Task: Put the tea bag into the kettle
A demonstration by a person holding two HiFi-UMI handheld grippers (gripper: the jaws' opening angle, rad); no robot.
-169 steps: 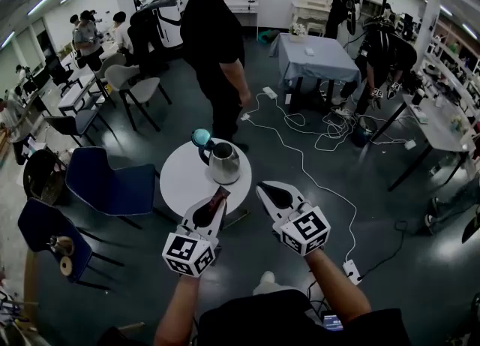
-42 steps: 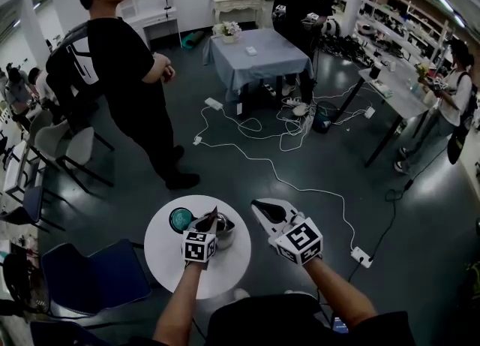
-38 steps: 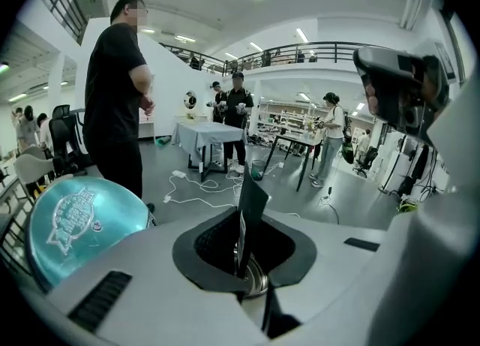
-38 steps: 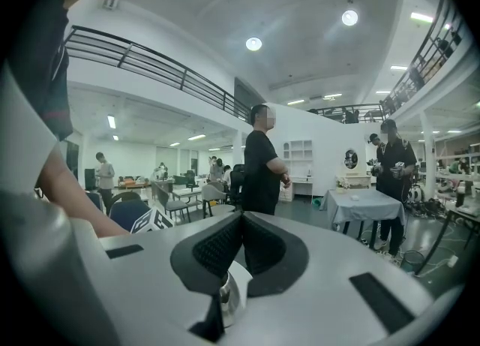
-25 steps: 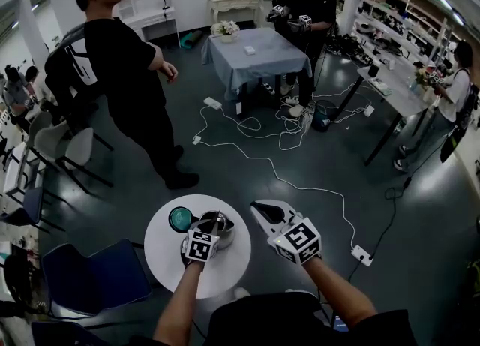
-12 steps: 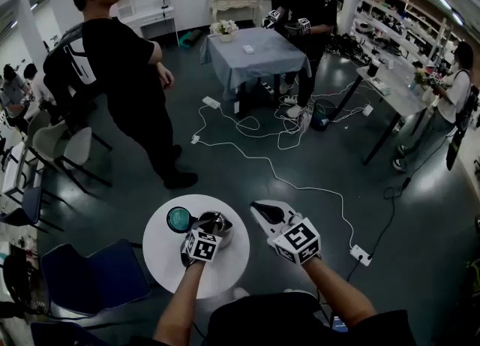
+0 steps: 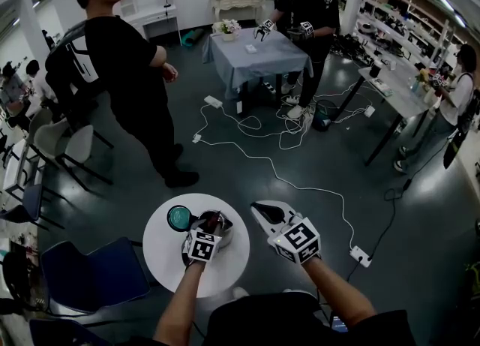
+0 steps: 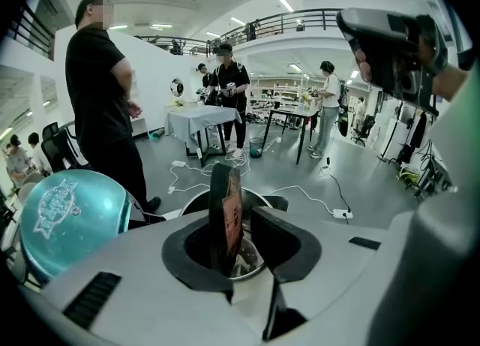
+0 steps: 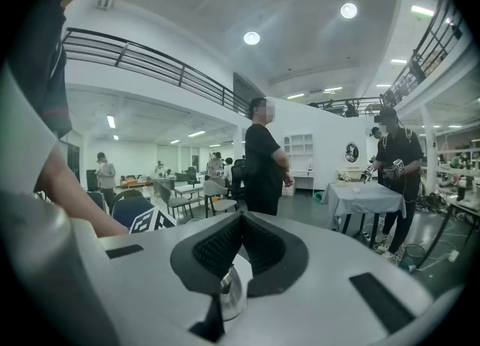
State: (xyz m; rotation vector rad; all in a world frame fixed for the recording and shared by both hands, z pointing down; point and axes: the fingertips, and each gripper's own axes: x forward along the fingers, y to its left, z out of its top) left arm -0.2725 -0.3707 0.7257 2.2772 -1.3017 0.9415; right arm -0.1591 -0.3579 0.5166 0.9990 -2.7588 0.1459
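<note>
A steel kettle (image 7: 225, 227) stands lidless on a small round white table (image 7: 161, 251), with its teal lid (image 7: 179, 218) beside it. My left gripper (image 7: 213, 221) hangs over the kettle's open mouth (image 8: 196, 200). Its jaws have just been opening. The dark red tea bag (image 8: 226, 213) stands upright between them, leaning on the left jaw with a gap to the right one, directly above the opening. The left gripper (image 8: 241, 221) is open. To the right of the table my right gripper (image 7: 262, 207) is shut with nothing in it (image 9: 240, 218).
The teal lid (image 8: 67, 213) fills the left of the left gripper view. A person in black (image 7: 127, 59) stands just beyond the table. A blue chair (image 7: 90, 277) is at its left. White cables (image 7: 262, 158) trail over the floor toward a cloth-covered table (image 7: 255, 52).
Since the earliest frames my left gripper has carried the tea bag over to the kettle's mouth and sunk slightly. Over the last second neither hand has shifted.
</note>
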